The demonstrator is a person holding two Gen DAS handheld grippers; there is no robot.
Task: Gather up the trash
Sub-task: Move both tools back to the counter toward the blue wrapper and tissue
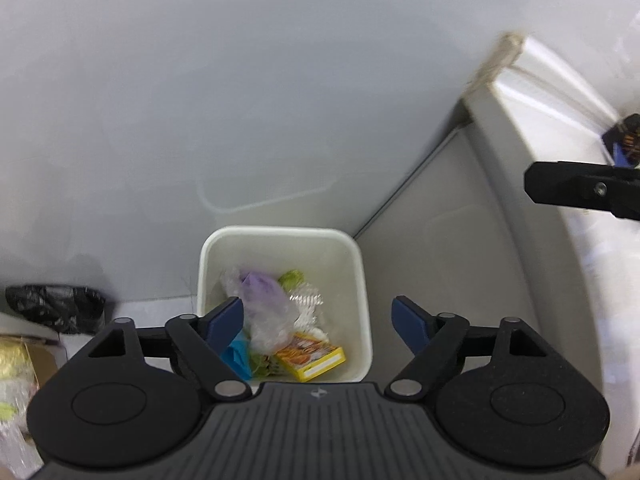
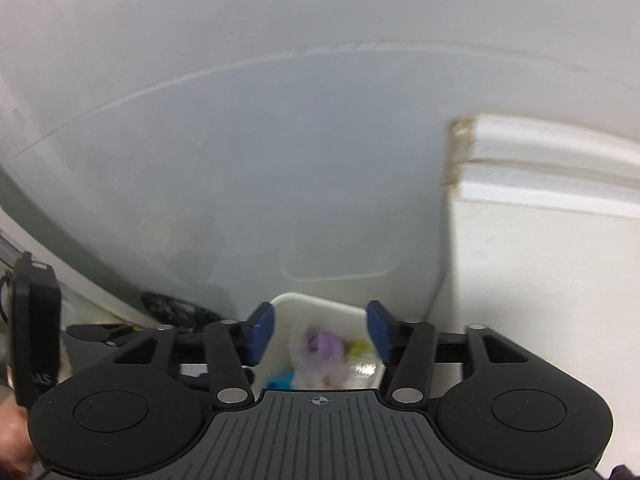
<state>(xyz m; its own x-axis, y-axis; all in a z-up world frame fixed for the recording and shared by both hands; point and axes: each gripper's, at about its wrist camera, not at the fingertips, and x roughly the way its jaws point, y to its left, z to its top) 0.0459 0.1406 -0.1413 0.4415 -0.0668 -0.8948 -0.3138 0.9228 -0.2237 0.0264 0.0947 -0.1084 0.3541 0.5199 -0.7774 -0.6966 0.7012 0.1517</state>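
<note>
A white square bin [image 1: 362, 280] stands on the floor against a grey wall. It holds a clear bag with something purple [image 1: 264, 300], a yellow food box [image 1: 312, 356], a blue scrap [image 1: 240, 354] and green bits. My left gripper [image 1: 320, 320] is open and empty above the bin. My right gripper [image 2: 320, 330] is open and empty, also above the bin [image 2: 288, 304], with the purple bag [image 2: 324, 348] between its blue pads. The right gripper also shows at the right edge of the left wrist view [image 1: 580, 188].
A white counter or cabinet [image 1: 520, 160] stands right of the bin. A black plastic bag [image 1: 56, 306] and a cardboard box [image 1: 36, 360] sit on the floor to the left. The left gripper's body [image 2: 36, 328] shows at the left of the right wrist view.
</note>
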